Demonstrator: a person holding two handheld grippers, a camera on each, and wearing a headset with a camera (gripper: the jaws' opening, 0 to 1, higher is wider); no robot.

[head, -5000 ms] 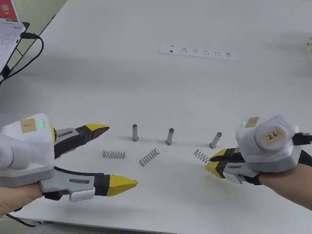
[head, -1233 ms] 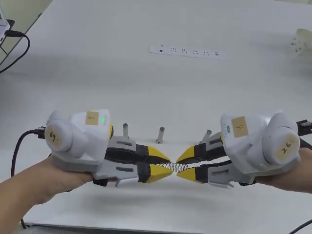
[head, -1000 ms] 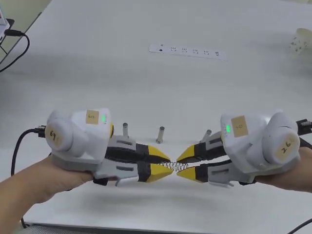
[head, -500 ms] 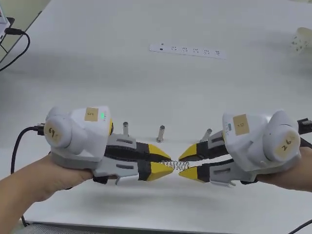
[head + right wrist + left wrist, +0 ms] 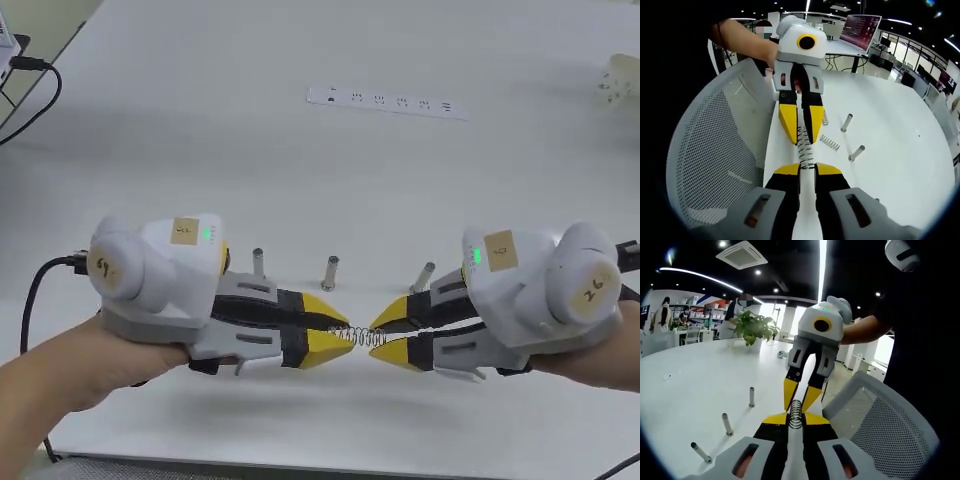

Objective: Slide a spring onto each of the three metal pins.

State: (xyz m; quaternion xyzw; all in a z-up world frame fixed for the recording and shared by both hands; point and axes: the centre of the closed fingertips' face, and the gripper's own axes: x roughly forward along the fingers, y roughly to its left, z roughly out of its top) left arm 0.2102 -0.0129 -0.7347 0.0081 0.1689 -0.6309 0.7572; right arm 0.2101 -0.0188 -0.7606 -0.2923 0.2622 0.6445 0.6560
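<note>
A small metal spring [image 5: 362,337] hangs in the air between my two grippers, which meet tip to tip above the table's front edge. My left gripper [image 5: 338,335] is shut on the spring's left end, and my right gripper [image 5: 384,336] is shut on its right end. In the left gripper view, the spring [image 5: 796,412] runs from my left gripper [image 5: 796,419] to the right gripper's fingers [image 5: 790,392]. The right gripper view has the spring [image 5: 805,145] above my right gripper [image 5: 807,170]. Three upright metal pins [image 5: 258,262] [image 5: 330,270] [image 5: 425,275] stand bare behind the grippers. Two more springs [image 5: 830,142] [image 5: 825,117] lie on the table beside the pins [image 5: 846,121].
A white power strip [image 5: 387,103] lies far back on the white table [image 5: 300,170]. A black cable [image 5: 35,75] curls at the far left, and a pale object [image 5: 622,78] sits at the far right. A mesh chair [image 5: 880,425] stands behind the table's near edge.
Five seconds ago, the grippers were apart, the left one open, and three springs lay on the table. Since then one spring has come up between them; over the last second both drifted slightly right.
</note>
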